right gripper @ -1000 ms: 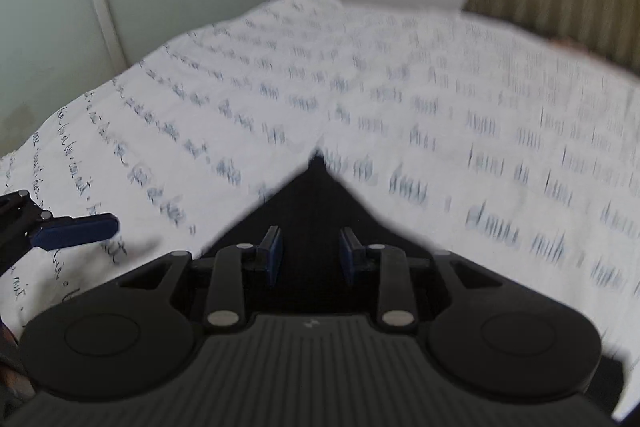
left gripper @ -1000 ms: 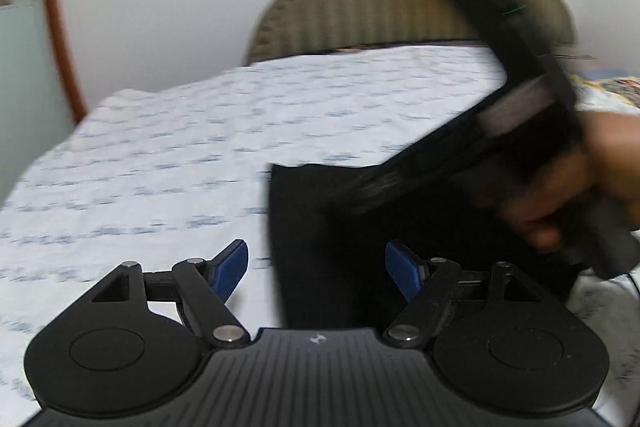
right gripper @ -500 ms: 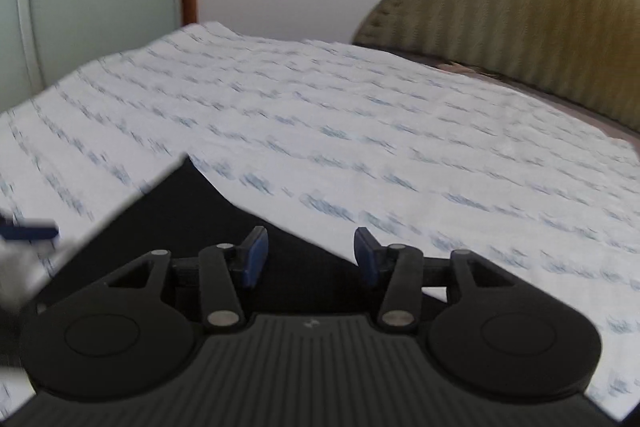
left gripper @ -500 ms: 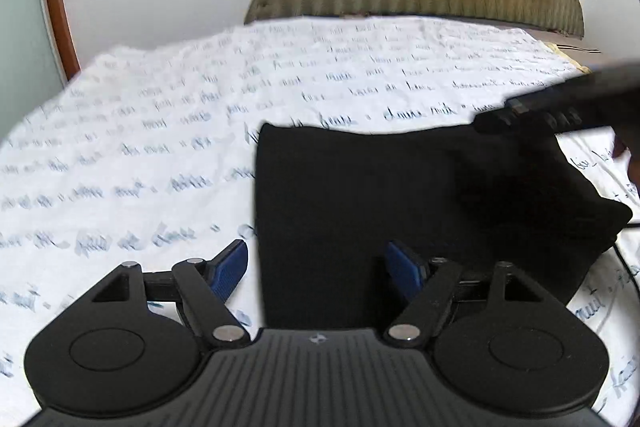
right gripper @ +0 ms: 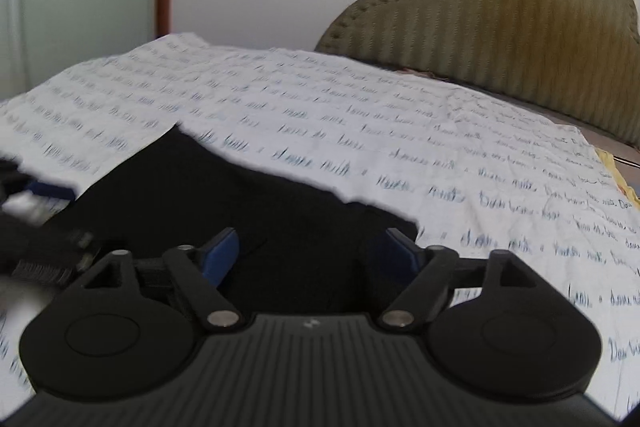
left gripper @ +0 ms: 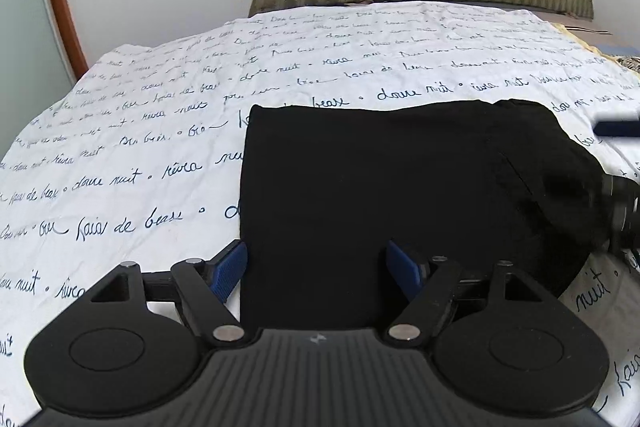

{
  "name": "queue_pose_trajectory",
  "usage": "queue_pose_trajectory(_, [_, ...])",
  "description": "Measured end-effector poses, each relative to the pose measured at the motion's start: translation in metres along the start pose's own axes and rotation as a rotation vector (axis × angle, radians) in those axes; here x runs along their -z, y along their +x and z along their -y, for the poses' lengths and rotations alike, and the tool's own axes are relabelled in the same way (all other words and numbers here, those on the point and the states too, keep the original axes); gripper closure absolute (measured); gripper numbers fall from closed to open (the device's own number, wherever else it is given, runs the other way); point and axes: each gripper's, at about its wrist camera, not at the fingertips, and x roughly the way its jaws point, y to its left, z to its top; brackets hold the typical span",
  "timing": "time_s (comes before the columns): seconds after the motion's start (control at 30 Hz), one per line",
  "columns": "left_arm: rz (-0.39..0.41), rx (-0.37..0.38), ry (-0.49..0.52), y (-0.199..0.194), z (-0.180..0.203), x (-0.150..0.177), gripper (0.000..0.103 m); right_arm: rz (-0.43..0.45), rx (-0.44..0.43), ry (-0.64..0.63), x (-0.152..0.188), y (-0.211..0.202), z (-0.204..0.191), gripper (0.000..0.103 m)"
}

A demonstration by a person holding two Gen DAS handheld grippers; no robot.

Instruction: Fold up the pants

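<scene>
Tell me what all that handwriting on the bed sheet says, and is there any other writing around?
"douce nuit": sheet, in blue script, repeated.
"rêves" and "faire de beaux": my best reading of the other repeated phrases on the sheet.
Far rows of the sheet: too small to read.
Sheet in the right wrist view: too blurred.
Pants, left gripper, right gripper: no readable words.
</scene>
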Motion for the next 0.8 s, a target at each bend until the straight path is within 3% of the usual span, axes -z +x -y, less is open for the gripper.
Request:
queue_pose_trajectory(0.1, [-0.001,-0.005,-0.011,-0.002,0.0,0.001,0.026,-0.084,0.086,-0.055,0.021,0.008,-0.007,0.022])
queue_pose_trajectory(0.17, [0.003,-0.008,-0.009,-0.008,-0.001,0.004,0.026,-0.056,0.109,-0.007,0.031,-0.003,-0.005,0.022])
queue_pose_trajectory(0.3, [0.005,-0.02,-0.041,-0.022,-0.004,0.009,0.026,0.058,0.044,0.137,0.043,-0.055,-0.005,0.014])
queue_pose_trajectory(0.4, [0.008,-0.02,-0.068,-0.033,-0.005,0.018,0.026,0.092,-0.029,0.17,0.051,-0.082,-0.02,0.007])
queue_pose_trajectory(0.53, [0.008,-0.034,-0.092,-0.049,-0.007,0.031,0.025,0.101,-0.004,0.078,0.062,-0.103,-0.049,0.003])
queue_pose_trajectory(0.63, [0.009,-0.061,-0.112,-0.06,-0.011,0.04,0.017,0.101,0.024,0.009,0.07,-0.108,-0.073,0.0])
queue_pose_trajectory(0.8, [0.004,-0.143,-0.168,-0.063,-0.025,0.06,0.017,0.083,0.037,0.056,0.082,-0.097,-0.097,0.0])
